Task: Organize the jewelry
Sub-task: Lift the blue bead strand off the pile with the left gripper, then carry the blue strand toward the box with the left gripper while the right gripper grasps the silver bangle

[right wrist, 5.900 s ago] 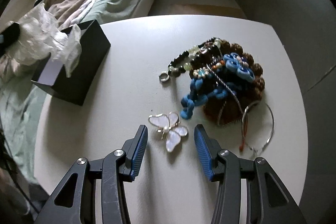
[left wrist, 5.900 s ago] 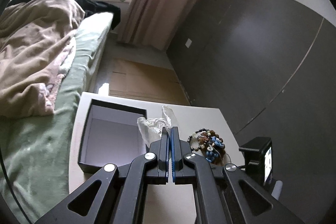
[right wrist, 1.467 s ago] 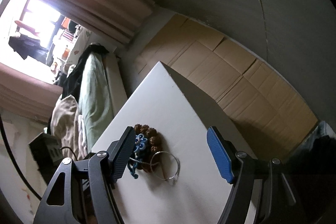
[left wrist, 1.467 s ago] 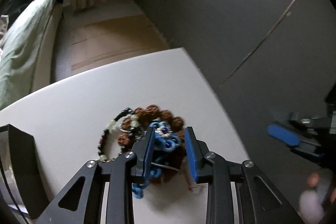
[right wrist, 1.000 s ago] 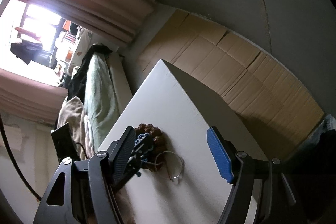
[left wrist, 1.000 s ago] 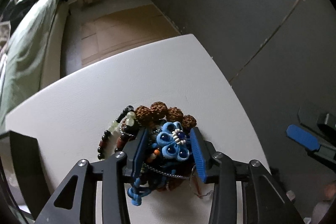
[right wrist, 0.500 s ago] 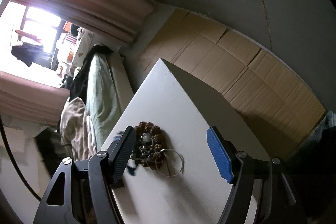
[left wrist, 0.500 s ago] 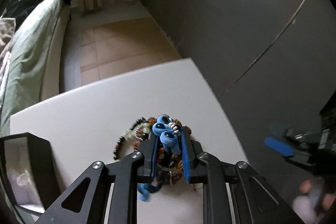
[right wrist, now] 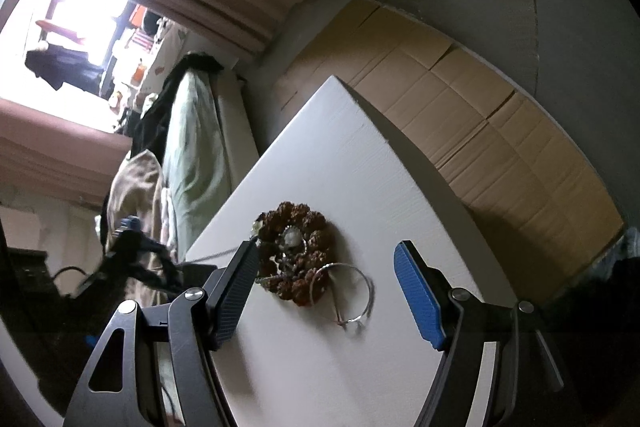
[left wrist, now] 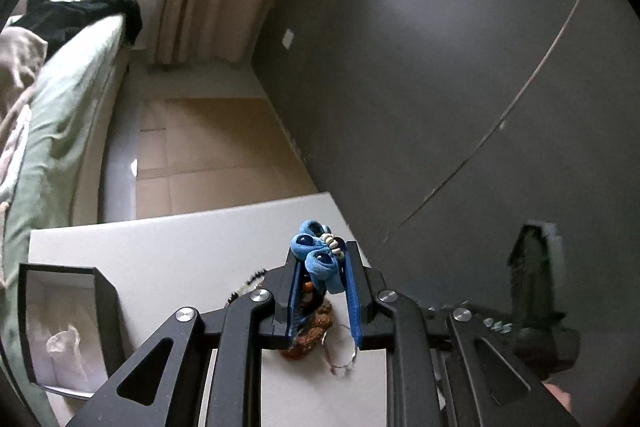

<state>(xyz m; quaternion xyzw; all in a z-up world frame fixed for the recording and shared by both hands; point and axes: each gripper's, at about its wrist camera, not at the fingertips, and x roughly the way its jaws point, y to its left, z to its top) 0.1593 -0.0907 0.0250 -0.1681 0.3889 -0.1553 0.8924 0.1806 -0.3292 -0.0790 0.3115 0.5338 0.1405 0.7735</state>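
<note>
While the left tool squeezes the blue knotted bracelet above the tabletop, its cord may drag the brown bead pile underneath — the right tool hangs open, empty.

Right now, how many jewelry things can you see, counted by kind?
Blue knotted flower ornament, pinched in the left gripper: 1
Brown chunky bead bracelet on the white table: 1
Thin silver wire bangle beside it: 1
Black and pale bead strand: 1
Total: 4, though small pieces tangled inside the brown bracelet cannot be told apart.
</note>
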